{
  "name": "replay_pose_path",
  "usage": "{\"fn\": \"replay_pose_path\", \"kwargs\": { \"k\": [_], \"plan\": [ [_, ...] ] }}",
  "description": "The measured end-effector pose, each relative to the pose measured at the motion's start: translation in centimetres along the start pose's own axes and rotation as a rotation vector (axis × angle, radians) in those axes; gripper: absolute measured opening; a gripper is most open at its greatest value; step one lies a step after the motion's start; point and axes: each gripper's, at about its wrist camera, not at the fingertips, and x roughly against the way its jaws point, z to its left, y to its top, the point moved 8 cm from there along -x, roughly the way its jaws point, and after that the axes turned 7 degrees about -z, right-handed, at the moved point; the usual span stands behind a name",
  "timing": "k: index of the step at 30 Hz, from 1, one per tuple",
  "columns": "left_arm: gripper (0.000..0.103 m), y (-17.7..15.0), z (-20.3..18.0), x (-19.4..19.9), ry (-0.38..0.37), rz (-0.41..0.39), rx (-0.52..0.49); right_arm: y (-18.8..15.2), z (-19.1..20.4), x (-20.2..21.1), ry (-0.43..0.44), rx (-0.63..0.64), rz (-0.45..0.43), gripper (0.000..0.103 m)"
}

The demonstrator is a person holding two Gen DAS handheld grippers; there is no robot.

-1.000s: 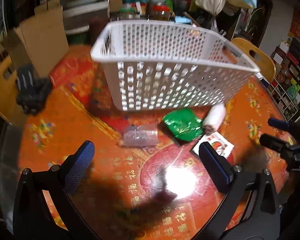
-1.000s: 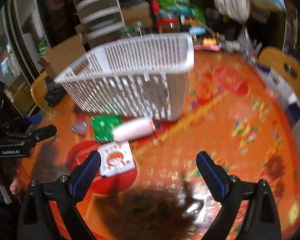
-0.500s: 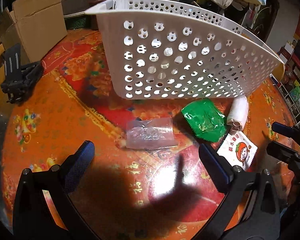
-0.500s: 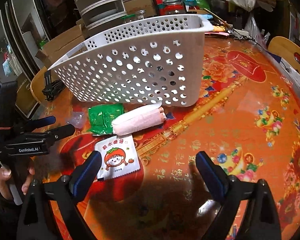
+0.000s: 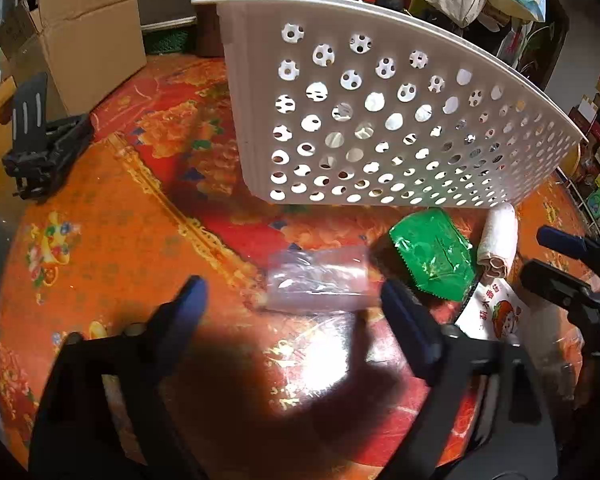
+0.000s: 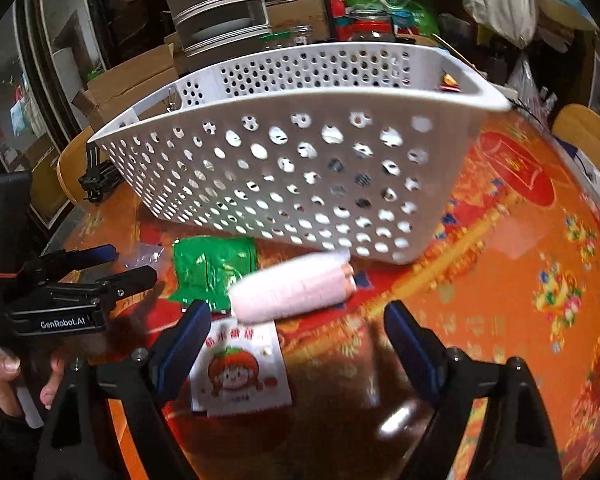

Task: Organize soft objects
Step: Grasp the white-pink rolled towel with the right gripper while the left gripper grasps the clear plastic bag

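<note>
A white perforated basket [image 5: 380, 120] stands on the orange round table; it also shows in the right wrist view [image 6: 300, 168]. In front of it lie a clear plastic pouch [image 5: 320, 280], a green packet [image 5: 432, 256], a rolled pink-white towel [image 5: 498, 240] and a white cartoon sachet [image 5: 496, 316]. My left gripper [image 5: 296, 300] is open, low over the table, its jaws on either side of the clear pouch. My right gripper [image 6: 296, 328] is open, just in front of the rolled towel [image 6: 292, 288], with the sachet [image 6: 240, 368] and green packet [image 6: 212, 268] at its left finger.
A cardboard box [image 5: 80, 36] and a black clamp stand [image 5: 40, 148] sit at the table's far left. Jars, bags and shelves crowd behind the basket. A wooden chair [image 6: 588, 140] stands at the right. The left gripper also shows in the right wrist view [image 6: 112, 268].
Both grippers have moved forward and down toward the items. The left one now straddles the clear pouch; the right one has closed in on the rolled towel.
</note>
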Motion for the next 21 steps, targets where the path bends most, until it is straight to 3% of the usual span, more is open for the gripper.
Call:
{"fn": "replay_pose_path", "kwargs": {
  "k": [4, 21],
  "plan": [
    [0.054, 0.1, 0.0, 0.2, 0.018, -0.017, -0.02, 0.0, 0.3, -1.4, 0.014, 0.027, 0.033, 0.088],
    [0.055, -0.2, -0.6, 0.8, 0.02, -0.026, -0.032, -0.1, 0.4, -3.1, 0.014, 0.076, 0.028, 0.077]
  ]
}}
